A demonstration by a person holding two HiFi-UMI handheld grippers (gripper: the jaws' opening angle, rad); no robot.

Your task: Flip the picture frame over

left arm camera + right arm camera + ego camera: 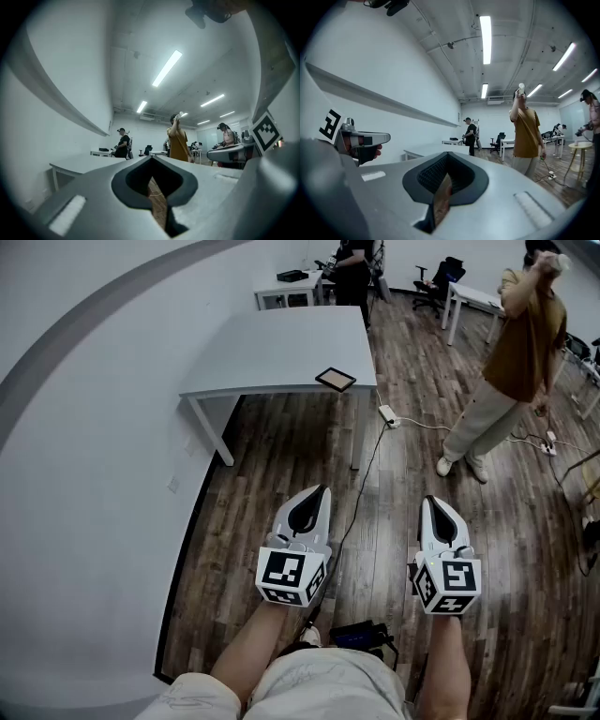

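Hand-held grippers, left [322, 490], right [432, 501], closed, picture frame [335, 380] on table [272, 348] beyond floor cable [367, 465]

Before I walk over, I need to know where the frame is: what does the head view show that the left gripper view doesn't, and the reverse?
Only the head view shows the picture frame, near the right edge of the grey table, and the floor cable. Only the left gripper view shows the ceiling lights. Both show the table, the person in the ochre shirt, and the left tool and right tool, shut.
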